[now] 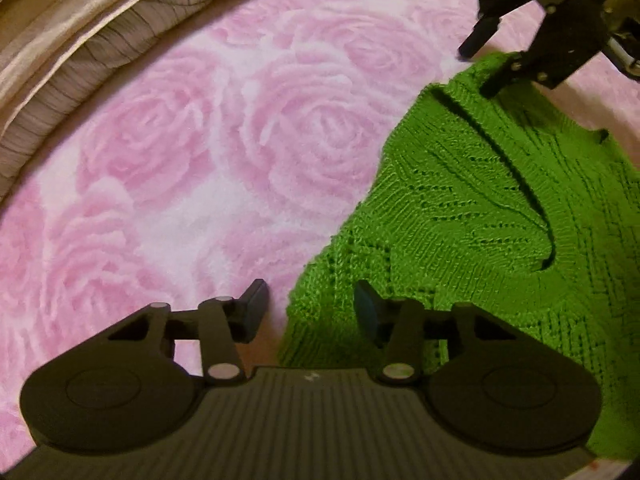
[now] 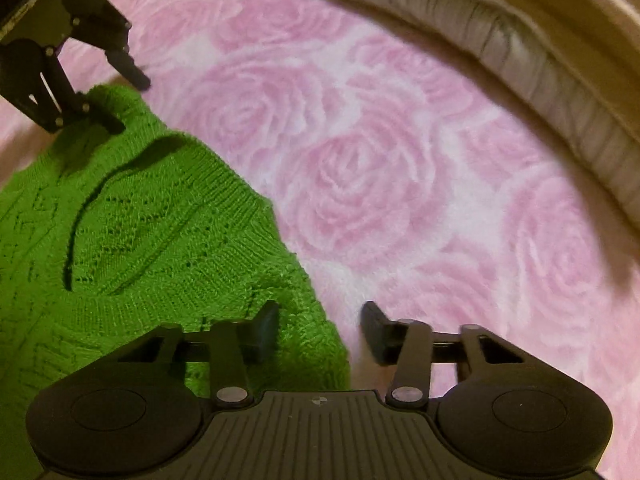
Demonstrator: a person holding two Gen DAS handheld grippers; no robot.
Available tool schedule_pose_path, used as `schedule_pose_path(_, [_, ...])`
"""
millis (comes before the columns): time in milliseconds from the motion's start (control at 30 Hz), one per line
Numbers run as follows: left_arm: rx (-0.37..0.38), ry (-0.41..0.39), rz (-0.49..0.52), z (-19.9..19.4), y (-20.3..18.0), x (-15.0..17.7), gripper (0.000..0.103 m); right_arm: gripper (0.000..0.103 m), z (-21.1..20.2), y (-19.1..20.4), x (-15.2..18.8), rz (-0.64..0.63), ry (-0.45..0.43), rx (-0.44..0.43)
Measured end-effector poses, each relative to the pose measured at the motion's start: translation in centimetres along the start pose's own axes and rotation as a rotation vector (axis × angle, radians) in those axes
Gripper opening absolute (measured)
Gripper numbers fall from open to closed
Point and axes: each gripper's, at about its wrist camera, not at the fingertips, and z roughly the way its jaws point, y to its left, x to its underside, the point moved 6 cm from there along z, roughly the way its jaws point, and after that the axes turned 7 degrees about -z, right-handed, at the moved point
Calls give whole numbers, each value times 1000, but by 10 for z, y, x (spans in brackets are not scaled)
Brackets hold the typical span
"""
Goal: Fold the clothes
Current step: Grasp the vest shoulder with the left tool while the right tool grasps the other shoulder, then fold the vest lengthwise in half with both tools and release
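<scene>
A green knitted sweater [image 1: 472, 208] lies on a pink rose-patterned blanket [image 1: 208, 152], with one layer folded over and its ribbed hem showing. My left gripper [image 1: 311, 304] is open, and the sweater's near edge runs between its fingers. The right gripper [image 1: 482, 65] shows at the top right, open and straddling the sweater's far corner. In the right wrist view the sweater [image 2: 132, 232] fills the left side. My right gripper [image 2: 320, 320] is open over that garment's edge. The left gripper [image 2: 122, 98] hangs open at the far corner.
A beige and grey quilted pillow or bedding edge [image 1: 80, 52] curves along the blanket's far side, seen again as the grey padded edge [image 2: 552, 80]. Bare pink blanket [image 2: 420, 184] stretches beside the sweater.
</scene>
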Motion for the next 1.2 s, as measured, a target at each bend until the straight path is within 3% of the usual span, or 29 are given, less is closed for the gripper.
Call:
schedule_pose_path(67, [15,10,6,1,-2,-1,32,28,2,0,0,17,8,-39])
schedule_pose_path(100, [26,14,6,1,-4,0,25,13,1,1,-1,24,12,-55])
schedule_pose_path(133, [24,14,10,1,-6,0,21,6,-2,4,-2,22,12,-58])
schedule_pose_path(233, [-17,2,32,-5,-14,1,9,4,-17,14,-2,0,-14,-14])
schedule_pose_path(400, [-70,-76,58,-52,-36,7,8,4,-73,38,7,-47,-131,76])
schedule_pose_path(533, [-109,-137,76,-105,-71,28,8,4,-126,87,32,-157,-219,147])
schedule_pose_path(700, [-142,-177,81,-160,-138,81,7,4,-178,179,85,-261,-322,200])
schedule_pose_path(867, [-161,-173,115,-189,-221,158,7,4,-196,279,149,-301,-347,229])
schedule_pose_path(1033, [-132,-137,136,-168,-288,237,7,4,-160,366,207,-300,-257,207])
schedule_pose_path(1200, [-121,-128,162,-133,-326,292,7,4,-113,419,243,-312,-158,212])
